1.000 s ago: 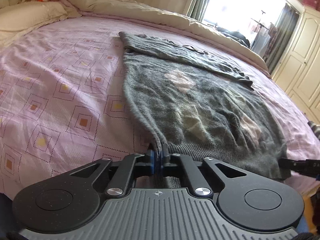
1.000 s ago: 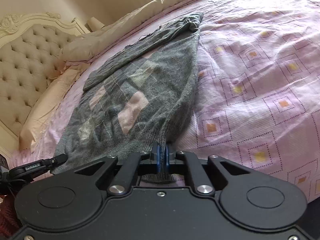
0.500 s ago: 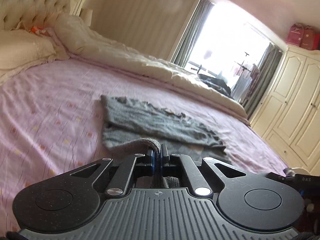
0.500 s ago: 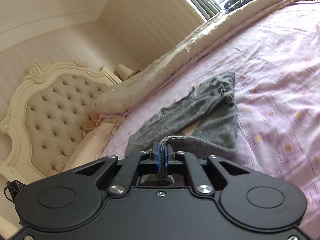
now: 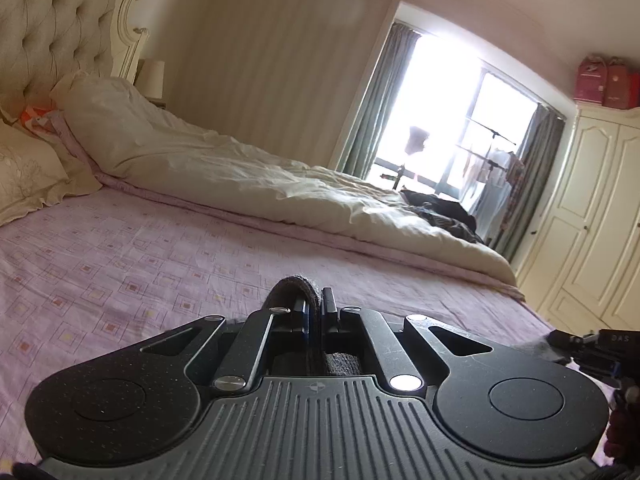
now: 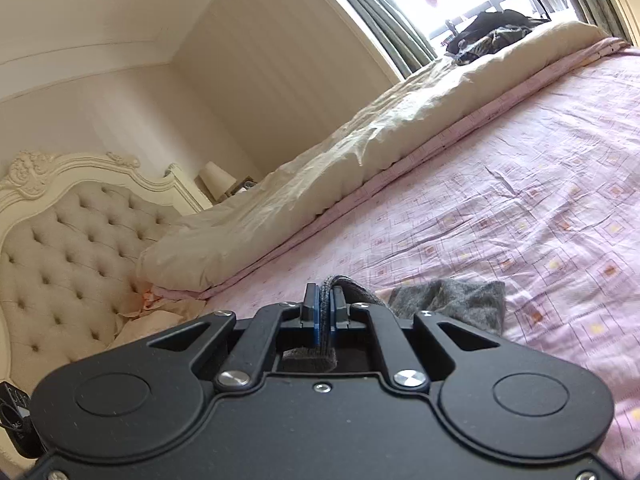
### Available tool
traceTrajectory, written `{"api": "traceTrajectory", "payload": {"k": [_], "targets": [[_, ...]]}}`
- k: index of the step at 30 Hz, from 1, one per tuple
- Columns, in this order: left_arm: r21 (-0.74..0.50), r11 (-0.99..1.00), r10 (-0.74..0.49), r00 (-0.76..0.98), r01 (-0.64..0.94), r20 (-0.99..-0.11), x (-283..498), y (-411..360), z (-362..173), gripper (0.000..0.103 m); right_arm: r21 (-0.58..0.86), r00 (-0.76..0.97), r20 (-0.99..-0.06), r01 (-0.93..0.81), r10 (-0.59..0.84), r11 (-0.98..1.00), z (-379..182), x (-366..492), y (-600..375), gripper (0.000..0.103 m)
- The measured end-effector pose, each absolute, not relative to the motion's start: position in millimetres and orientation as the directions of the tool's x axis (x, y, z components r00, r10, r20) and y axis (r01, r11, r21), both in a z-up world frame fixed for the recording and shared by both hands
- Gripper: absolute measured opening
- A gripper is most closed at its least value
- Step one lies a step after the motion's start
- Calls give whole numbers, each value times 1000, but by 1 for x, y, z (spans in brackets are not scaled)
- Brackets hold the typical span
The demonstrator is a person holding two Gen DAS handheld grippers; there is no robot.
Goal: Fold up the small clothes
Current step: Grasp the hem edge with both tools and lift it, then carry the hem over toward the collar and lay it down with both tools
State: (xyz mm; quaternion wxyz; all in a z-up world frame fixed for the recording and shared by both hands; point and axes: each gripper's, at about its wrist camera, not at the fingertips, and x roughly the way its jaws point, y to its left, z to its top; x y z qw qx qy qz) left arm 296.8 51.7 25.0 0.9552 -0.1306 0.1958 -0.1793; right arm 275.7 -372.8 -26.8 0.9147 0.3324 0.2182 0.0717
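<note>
My left gripper (image 5: pixel 316 304) is shut on the ribbed hem of a grey knitted sweater (image 5: pixel 294 286), which curls up over its fingertips; the rest of the garment is hidden below the gripper body. My right gripper (image 6: pixel 325 304) is shut on the same sweater's hem (image 6: pixel 344 282). A folded grey part of the sweater (image 6: pixel 452 304) lies on the pink patterned bedsheet (image 6: pixel 520 208) just right of the right gripper. Both grippers are lifted and look low across the bed.
A cream duvet (image 5: pixel 248 176) is rolled along the bed's far side, with dark clothes (image 5: pixel 440 212) on its end. A tufted headboard (image 6: pixel 60 248) and pillows (image 5: pixel 28 172) are at the left. Cream wardrobes (image 5: pixel 592 216) stand at the right.
Both grippers have lifted the sweater's hem and carried it forward over the garment. The spread sweater has dropped out of sight; only a folded part shows in the right wrist view.
</note>
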Motion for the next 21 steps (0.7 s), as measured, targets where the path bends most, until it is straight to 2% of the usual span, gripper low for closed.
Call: {"api": "traceTrajectory", "payload": {"k": [9,10,12,13,14,15,16,19,21], "targets": [[-311,934,-316,805,173,-502,398,37,-37,5,553,829,-528,170,186,816,-89,360,-373,12],[-296,940,-308,797,171,-519,403,34,-42,7,549,824,-537,179,181,816,-94,366,-374,19],[-280,945,-301,780,168,-549,412,33,-52,8,539,827,-543,209,146,816,-97,369,-377,23],[-285,944,-306,771,168,-558,415,34,-55,11,543,834,-535,217,134,811,-97,368,-380,36],[-292,943,-304,763,158,-570,421,35,-56,15,547,843,-524,223,122,807,-96,366,-382,45],[-287,948,-286,767,138,-574,424,38,-55,23,547,852,-511,222,113,807,-93,362,-383,60],[-280,953,-262,782,117,-565,422,41,-52,41,541,862,-496,209,108,815,-88,358,-383,63],[-271,956,-238,832,110,-501,411,53,-36,47,467,876,-471,146,105,872,-69,342,-370,63],[-228,965,-229,848,132,-479,399,54,-23,59,416,875,-467,91,126,905,-60,331,-353,63]]}}
